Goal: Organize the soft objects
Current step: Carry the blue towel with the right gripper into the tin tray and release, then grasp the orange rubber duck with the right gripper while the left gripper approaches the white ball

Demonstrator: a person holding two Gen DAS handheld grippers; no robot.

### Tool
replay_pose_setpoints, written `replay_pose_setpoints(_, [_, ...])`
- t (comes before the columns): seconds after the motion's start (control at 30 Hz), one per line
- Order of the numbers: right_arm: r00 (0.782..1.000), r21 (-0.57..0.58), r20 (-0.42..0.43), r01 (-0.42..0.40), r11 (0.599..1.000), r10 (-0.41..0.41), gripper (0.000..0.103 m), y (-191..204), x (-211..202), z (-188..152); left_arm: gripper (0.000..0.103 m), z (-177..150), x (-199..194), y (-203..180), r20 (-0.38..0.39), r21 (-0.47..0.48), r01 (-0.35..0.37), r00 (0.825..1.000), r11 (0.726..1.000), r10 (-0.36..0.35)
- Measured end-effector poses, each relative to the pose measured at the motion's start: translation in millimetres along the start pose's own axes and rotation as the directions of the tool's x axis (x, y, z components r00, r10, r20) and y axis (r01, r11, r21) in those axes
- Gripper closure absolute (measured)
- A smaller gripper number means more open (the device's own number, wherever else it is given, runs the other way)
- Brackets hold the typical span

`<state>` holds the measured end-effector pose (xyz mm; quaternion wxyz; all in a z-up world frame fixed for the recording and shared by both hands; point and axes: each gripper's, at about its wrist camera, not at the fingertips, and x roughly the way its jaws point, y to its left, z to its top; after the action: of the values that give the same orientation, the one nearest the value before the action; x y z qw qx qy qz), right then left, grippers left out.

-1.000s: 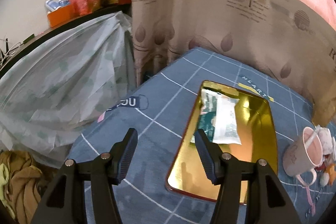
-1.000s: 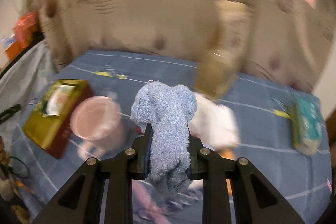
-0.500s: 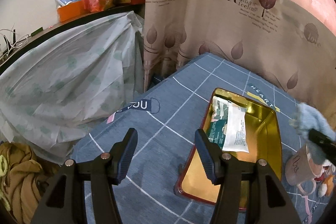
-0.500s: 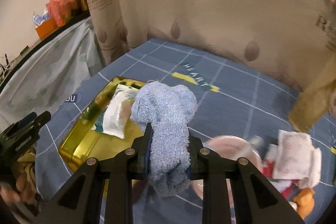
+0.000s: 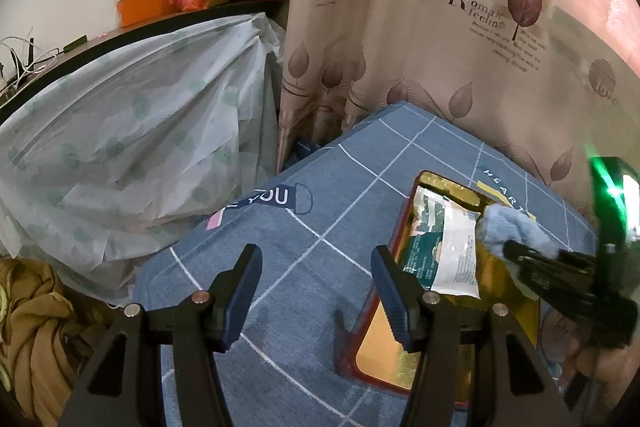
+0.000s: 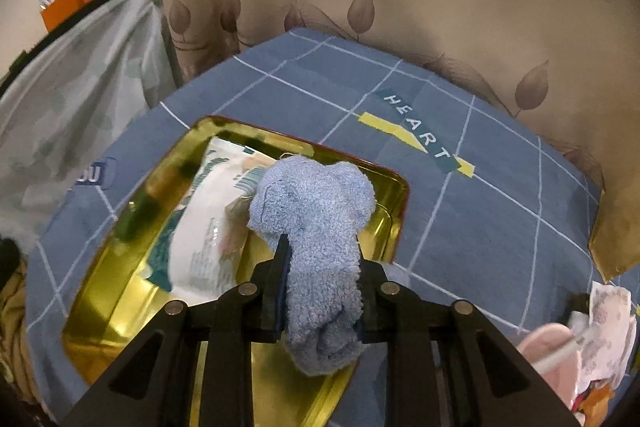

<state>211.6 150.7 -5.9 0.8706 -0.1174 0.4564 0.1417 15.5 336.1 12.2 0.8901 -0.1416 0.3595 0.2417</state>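
My right gripper [image 6: 320,247] is shut on a fluffy light-blue cloth [image 6: 316,211] and holds it over the far right part of a gold tray [image 6: 120,267] with a red rim. A white and green soft packet [image 6: 200,223] lies in the tray. In the left wrist view the tray [image 5: 400,359] sits to the right, with the packet [image 5: 444,243] in it and the blue cloth [image 5: 508,227] and right gripper [image 5: 520,251] above its right side. My left gripper [image 5: 316,279] is open and empty over the blue checked tablecloth [image 5: 304,239], left of the tray.
A pink mug [image 6: 552,347] and white crumpled soft items [image 6: 608,331] lie at the right. A leaf-print curtain [image 5: 400,47] hangs behind the table. A plastic-covered shelf [image 5: 120,127] stands left. Brown fabric [image 5: 36,339] lies low on the left.
My right gripper has carried the blue cloth left from beside the pink mug to above the gold tray. The left gripper has drawn back and turned left, still open.
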Motion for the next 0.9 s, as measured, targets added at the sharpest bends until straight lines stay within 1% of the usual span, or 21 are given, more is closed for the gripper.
replay_pose_setpoints(0.2, [1.000,-0.013,-0.025,-0.007,1.000,0.006,0.081,8.7,21.4,4.1,0.045,-1.2,-0.1,-0.5,-0.005,0.002,0.005,1.000,1.000,-0.005])
replay_pose_setpoints(0.3, [0.999,-0.014,-0.051,-0.016,1.000,0.015,0.081,11.7,31.8,1.9,0.045,-1.8,0.2,-0.3,-0.009,0.000,0.007,1.000,1.000,-0.007])
replay_pose_setpoints(0.37, [0.998,-0.014,-0.055,-0.020,1.000,0.019,0.080,11.4,32.6,2.3,0.045,-2.0,0.5,-0.4,-0.011,-0.001,0.009,1.000,1.000,-0.009])
replay_pose_setpoints(0.47, [0.999,-0.022,-0.041,-0.005,1.000,0.004,0.067,10.9,27.9,3.5,0.045,-1.9,0.1,-0.5,-0.010,-0.001,0.010,1.000,1.000,-0.010])
replay_pose_setpoints(0.53, [1.000,-0.006,-0.024,-0.016,1.000,0.016,0.049,8.6,22.0,3.9,0.045,-2.2,-0.2,-0.9,-0.011,0.001,0.010,1.000,1.000,-0.010])
replay_pose_setpoints(0.57, [1.000,0.002,-0.013,-0.012,1.000,0.012,0.045,7.3,17.7,4.2,0.045,-2.2,-0.9,-1.0,-0.010,0.002,0.011,1.000,1.000,-0.011])
replay_pose_setpoints(0.6, [1.000,0.006,0.001,-0.006,1.000,0.006,0.043,6.6,11.9,4.7,0.045,-2.4,-0.5,-1.6,-0.010,0.003,0.010,1.000,1.000,-0.010])
replay_pose_setpoints(0.73, [0.998,-0.016,0.063,-0.020,1.000,0.021,0.040,7.3,-18.5,8.6,0.045,-2.4,-0.7,-1.6,-0.010,0.001,0.009,1.000,1.000,-0.009])
replay_pose_setpoints(0.87, [0.986,-0.030,0.164,-0.023,0.999,0.027,0.033,-1.5,-65.9,3.7,0.045,-2.2,-1.2,-2.6,-0.007,0.004,0.008,1.000,1.000,-0.008])
replay_pose_setpoints(0.9, [0.981,-0.025,0.192,-0.023,0.999,0.027,0.030,-8.1,-79.7,-1.4,0.045,-1.8,-1.2,-3.0,-0.007,0.005,0.006,1.000,1.000,-0.006])
